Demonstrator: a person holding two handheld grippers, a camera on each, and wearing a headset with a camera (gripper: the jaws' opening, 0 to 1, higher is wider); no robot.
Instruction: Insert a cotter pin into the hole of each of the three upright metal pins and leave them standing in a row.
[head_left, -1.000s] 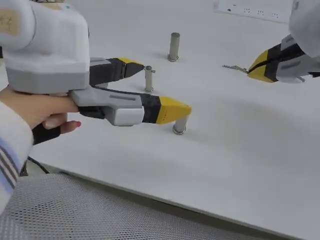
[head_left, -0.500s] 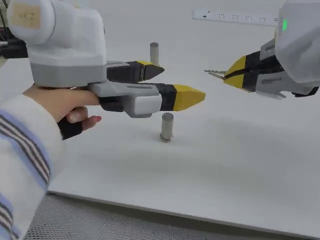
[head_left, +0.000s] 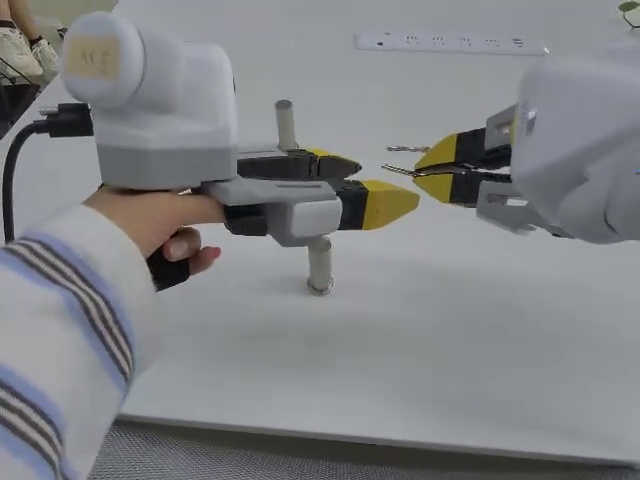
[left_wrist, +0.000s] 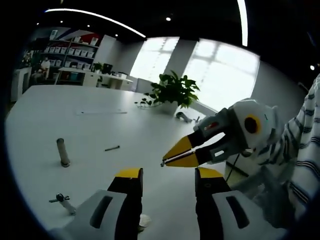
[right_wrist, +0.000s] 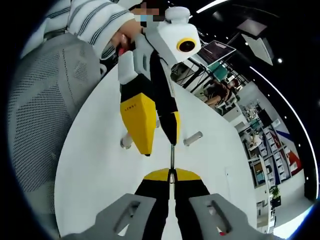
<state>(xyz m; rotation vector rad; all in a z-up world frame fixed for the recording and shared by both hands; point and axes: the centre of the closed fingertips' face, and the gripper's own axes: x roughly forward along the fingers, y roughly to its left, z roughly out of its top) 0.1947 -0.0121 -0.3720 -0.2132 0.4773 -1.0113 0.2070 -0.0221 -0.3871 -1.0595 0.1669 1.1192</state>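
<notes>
Cotter pin (head_left: 397, 170) sits pinched in the right gripper (head_left: 422, 172), whose jaws are closed tight on it. In the head view its free end pokes out at 9 o'clock toward the left gripper (head_left: 365, 183). The two grippers' tips are near each other but apart. The left gripper's jaws stand wide apart with nothing between them, and a hand (head_left: 150, 225) grips its handle. The near pin (head_left: 319, 262) stands upright on the table (head_left: 450, 330) at 7 o'clock from the left jaws, clear of them. The far pin (head_left: 285, 124) stands at 10 o'clock. In the left gripper view the third pin (left_wrist: 67, 205), at 9 o'clock from the jaws, has a fitted cotter (left_wrist: 55, 199) through its head. A spare cotter (left_wrist: 112, 148) lies flat at 10 o'clock.
</notes>
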